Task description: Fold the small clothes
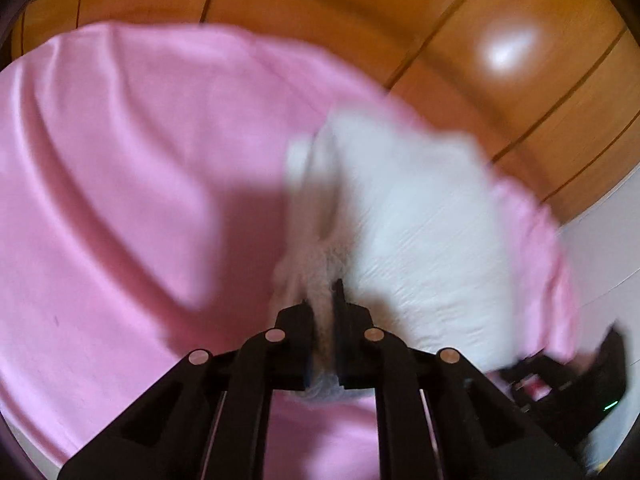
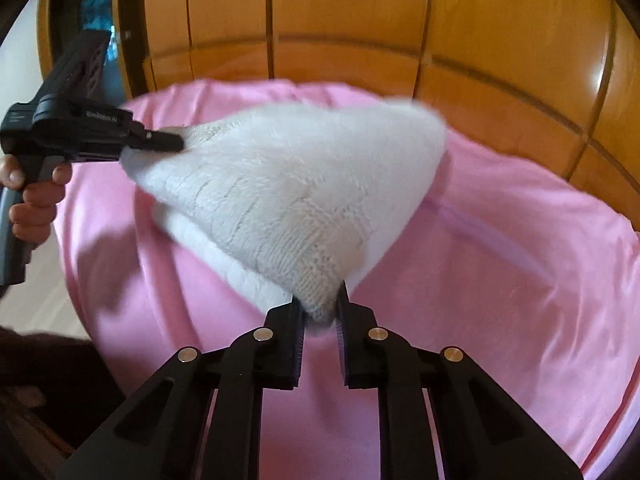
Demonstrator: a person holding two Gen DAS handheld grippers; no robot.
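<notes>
Stretching between both tongs, the white knit garment (image 2: 296, 196) is pinched at its 9 o'clock corner by the left tongs (image 2: 168, 145) and at 6 o'clock by the right tongs (image 2: 320, 312), apparently to be spread over the pink sheet (image 2: 500, 280)

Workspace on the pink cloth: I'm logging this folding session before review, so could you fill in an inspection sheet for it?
Surface: pink cloth, wrinkled, spread over the work area.
Job's things: one white knitted garment, lifted off the cloth and stretched between both tools; blurred in the left wrist view.
Clutter: nothing seen.
Grippers: left tool shut on one corner of the garment, held by a hand; right tool shut on the opposite corner.
Cables: nothing seen.
Surroundings: wooden panels behind the cloth, a light floor at the side.
</notes>
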